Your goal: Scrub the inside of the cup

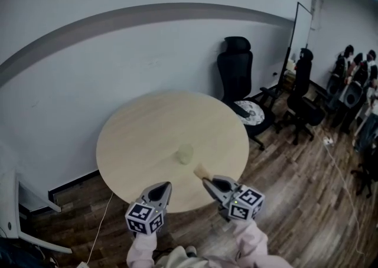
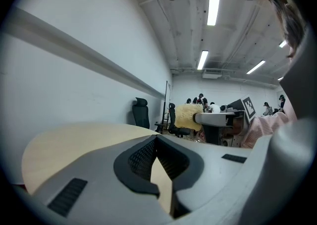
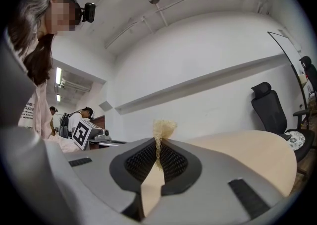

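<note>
Cup (image 1: 185,153) stands upright on the round, pale wooden tabletop (image 1: 136,137), a little to the near right of its middle, and nothing is touching it. It is small and pale, and the head view does not show what is inside. The right gripper (image 1: 207,181) hangs over the near edge of the tabletop, and its fingers (image 3: 143,162) are grasping a yellowish sponge (image 1: 201,170). In the right gripper view the sponge (image 3: 164,129) is squeezed thin between the two dark pads and a fluffy tuft sticks out beyond the tips. The sponge is near the cup, on its near right side, but apart from it. The left gripper (image 1: 163,186) is just left of the right one, also at the near edge. Its fingers (image 2: 136,162) are clenched, the tips meet and nothing is between them. The left gripper view also shows the sponge (image 2: 188,116) at the tip of the other gripper. Each gripper carries a marker cube (image 1: 144,218) at its near end, and pink sleeves (image 1: 251,240) show behind them. A black chair (image 1: 235,69) stands at the far right of the tabletop, against the white wall (image 1: 118,54). The floor (image 1: 295,202) is dark wood, and several people (image 1: 354,66) are at the far right of the room.
</note>
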